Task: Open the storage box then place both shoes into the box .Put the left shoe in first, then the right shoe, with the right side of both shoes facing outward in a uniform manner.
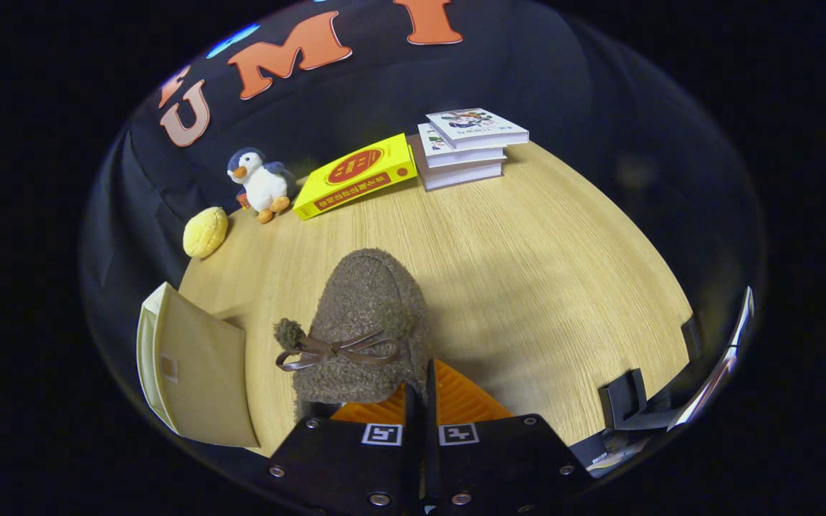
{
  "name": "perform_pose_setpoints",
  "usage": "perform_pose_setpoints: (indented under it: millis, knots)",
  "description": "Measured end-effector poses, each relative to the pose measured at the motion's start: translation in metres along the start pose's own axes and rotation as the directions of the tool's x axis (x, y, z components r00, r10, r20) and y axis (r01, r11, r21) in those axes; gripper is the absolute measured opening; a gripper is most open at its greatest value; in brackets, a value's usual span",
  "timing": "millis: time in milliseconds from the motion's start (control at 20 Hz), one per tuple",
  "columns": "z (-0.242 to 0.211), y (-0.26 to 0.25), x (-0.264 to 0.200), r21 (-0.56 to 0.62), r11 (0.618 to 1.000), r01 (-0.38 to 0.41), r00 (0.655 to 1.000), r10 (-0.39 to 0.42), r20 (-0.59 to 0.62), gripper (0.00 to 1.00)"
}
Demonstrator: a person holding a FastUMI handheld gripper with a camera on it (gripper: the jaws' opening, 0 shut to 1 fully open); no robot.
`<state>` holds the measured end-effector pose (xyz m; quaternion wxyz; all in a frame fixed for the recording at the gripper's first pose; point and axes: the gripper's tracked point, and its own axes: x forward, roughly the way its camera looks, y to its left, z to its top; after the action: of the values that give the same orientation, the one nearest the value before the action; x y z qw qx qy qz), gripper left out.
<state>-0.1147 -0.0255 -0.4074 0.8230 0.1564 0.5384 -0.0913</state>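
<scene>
A light wooden table [528,272] with visible grain carries everything here. At its far edge sits a stack of white books [467,147], and just left of them a yellow book [355,175] lies flat. Farther left stands a small plush penguin [261,183], with a round yellow cushion-like toy [205,231] near it at the left rim. A brown fuzzy shoe [363,322] with a bow is near the tongs [420,401], whose fingers are closed together.

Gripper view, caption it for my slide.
Gripper shut on a fuzzy brown shoe over the wooden table, storage box beside it.
</scene>
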Motion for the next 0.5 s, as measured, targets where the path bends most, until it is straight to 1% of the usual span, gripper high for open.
perform_pose_setpoints:
  millis: [250,500]
  knots:
    - [0.014,0.062,-0.041,-0.040,0.998,-0.053,0.999,0.053,0.012,0.04]
    - [0.020,0.135,-0.075,-0.075,0.989,-0.127,0.992,0.128,0.002,0.04]
